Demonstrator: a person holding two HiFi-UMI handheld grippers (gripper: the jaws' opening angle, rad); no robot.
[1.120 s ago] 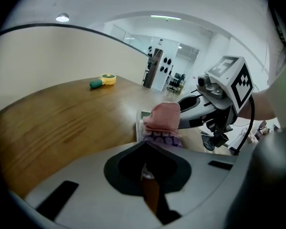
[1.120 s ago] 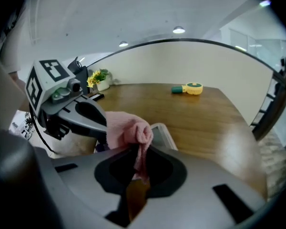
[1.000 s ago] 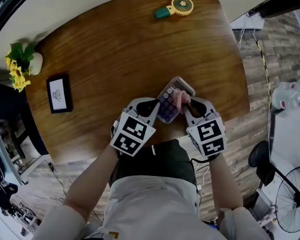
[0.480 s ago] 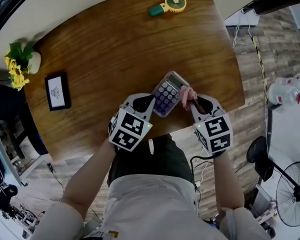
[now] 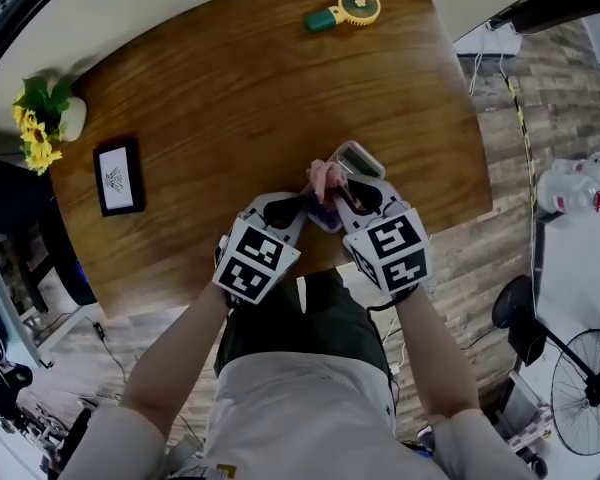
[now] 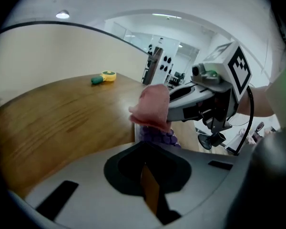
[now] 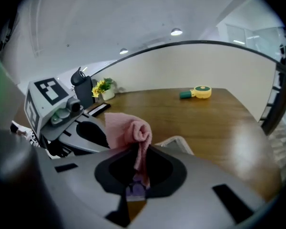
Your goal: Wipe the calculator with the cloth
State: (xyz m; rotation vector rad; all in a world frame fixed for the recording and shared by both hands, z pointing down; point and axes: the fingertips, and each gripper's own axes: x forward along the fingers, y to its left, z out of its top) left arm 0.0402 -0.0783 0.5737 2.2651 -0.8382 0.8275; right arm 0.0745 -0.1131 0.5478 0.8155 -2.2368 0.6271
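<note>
The calculator (image 5: 357, 157), grey with purple keys, lies near the front edge of the wooden table (image 5: 230, 88). Only its display end shows in the head view. My left gripper (image 5: 298, 208) is shut on its near corner, and its purple keys (image 6: 157, 136) show just past the jaws in the left gripper view. My right gripper (image 5: 342, 190) is shut on a bunched pink cloth (image 5: 325, 178). The cloth (image 7: 128, 132) is pressed down on the keys, with the calculator's pale edge (image 7: 176, 144) beside it. The two grippers sit close together over the calculator.
A yellow and green hand fan (image 5: 345, 10) lies at the table's far edge. A framed picture (image 5: 117, 176) and a pot of yellow flowers (image 5: 45, 118) stand at the left. The table's front edge runs just under the grippers. A floor fan (image 5: 590, 398) stands at lower right.
The right gripper has carried the pink cloth leftward from the calculator's right side onto its keys. The left gripper has kept its hold at the near corner.
</note>
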